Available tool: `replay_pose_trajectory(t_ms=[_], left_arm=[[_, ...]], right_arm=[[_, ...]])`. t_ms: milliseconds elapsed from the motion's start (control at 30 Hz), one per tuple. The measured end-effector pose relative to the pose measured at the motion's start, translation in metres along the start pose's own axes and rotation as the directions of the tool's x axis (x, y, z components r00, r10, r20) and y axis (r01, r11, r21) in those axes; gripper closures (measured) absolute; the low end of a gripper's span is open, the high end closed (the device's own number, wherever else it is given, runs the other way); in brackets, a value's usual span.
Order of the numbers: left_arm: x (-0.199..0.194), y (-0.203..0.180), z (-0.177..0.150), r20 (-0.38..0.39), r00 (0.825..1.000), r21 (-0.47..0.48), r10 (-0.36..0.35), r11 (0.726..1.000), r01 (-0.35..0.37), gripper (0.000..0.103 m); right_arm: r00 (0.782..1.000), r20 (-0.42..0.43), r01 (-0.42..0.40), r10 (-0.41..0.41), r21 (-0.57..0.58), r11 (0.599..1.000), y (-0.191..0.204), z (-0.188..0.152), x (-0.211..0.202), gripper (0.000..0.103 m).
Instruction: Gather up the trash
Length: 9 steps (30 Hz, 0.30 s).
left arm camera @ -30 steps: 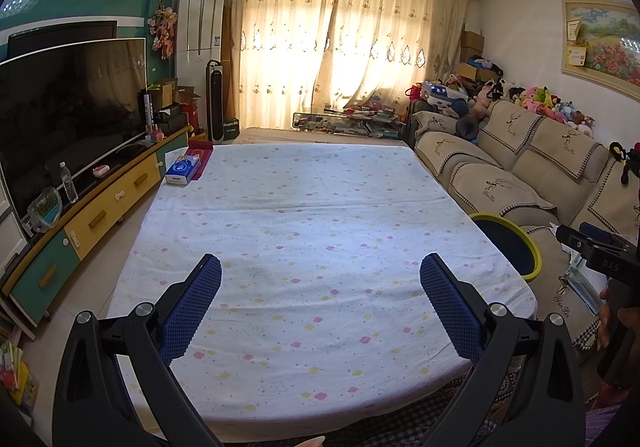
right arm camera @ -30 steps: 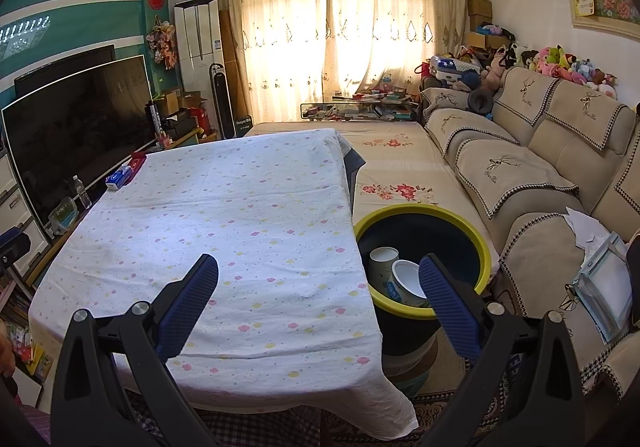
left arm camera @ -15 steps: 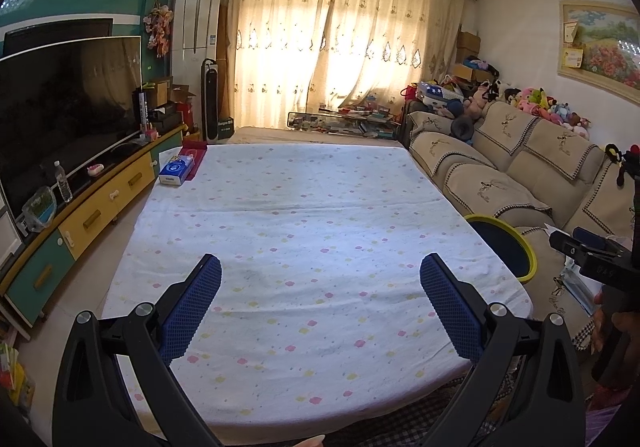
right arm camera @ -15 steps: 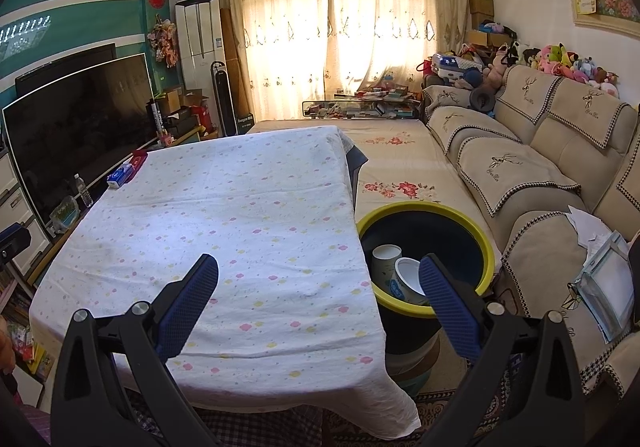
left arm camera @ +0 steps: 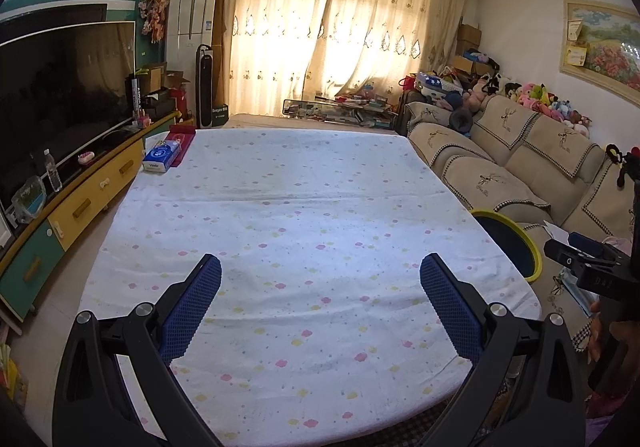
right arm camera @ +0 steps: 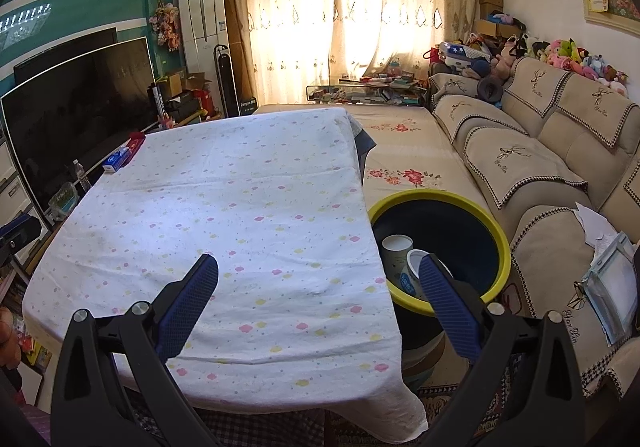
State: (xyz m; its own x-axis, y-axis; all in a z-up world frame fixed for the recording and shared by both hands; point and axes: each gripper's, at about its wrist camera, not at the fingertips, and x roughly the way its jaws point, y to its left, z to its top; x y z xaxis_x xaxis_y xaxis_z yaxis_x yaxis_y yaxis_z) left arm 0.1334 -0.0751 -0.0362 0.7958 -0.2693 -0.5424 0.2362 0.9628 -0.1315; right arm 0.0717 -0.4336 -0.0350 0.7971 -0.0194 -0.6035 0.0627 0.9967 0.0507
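Trash: two white paper cups (right arm camera: 404,259) lie inside the dark round bin with a yellow-green rim (right arm camera: 472,207), which stands on the floor just beside the table's right edge, between table and beige sofa (right arm camera: 516,163). One cup is mouth-up; the other is tilted against it and partly hidden behind a blue finger pad (right arm camera: 448,303).

Change over the last second: slight. The left view has drawn back and risen a little, so more of the cloth shows; the right view has barely shifted. Nothing has been picked up or dropped.

The white tablecloth with pastel dots (left arm camera: 304,231) carries no loose trash. Only a blue tissue box (left arm camera: 162,155) and a red flat item (left arm camera: 182,143) sit at its far left corner.

Left gripper (left arm camera: 320,307): jaws wide apart, empty. Right gripper (right arm camera: 318,303): likewise spread, empty.

Judgement: collection looks finished or nearly so, unless trash lies out of view.
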Motion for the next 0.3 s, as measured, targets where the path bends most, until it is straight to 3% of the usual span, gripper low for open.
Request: replay_pose_trajectory(t_ms=[200,300], left_arm=[[0.037,0.014,0.008,-0.086,0.995,-0.011,0.048,0.999,-0.049,0.005],[0.063,0.032,0.017,-0.11,0.989,-0.031,0.102,0.994,-0.106,0.005]], right_arm=[[0.999,-0.029,-0.03,0.03,-0.023,0.999,0.005,0.015,0.023,0.007],[0.997,-0.056,-0.059,0.057,-0.036,0.998,0.015,0.032,0.051,0.007]])
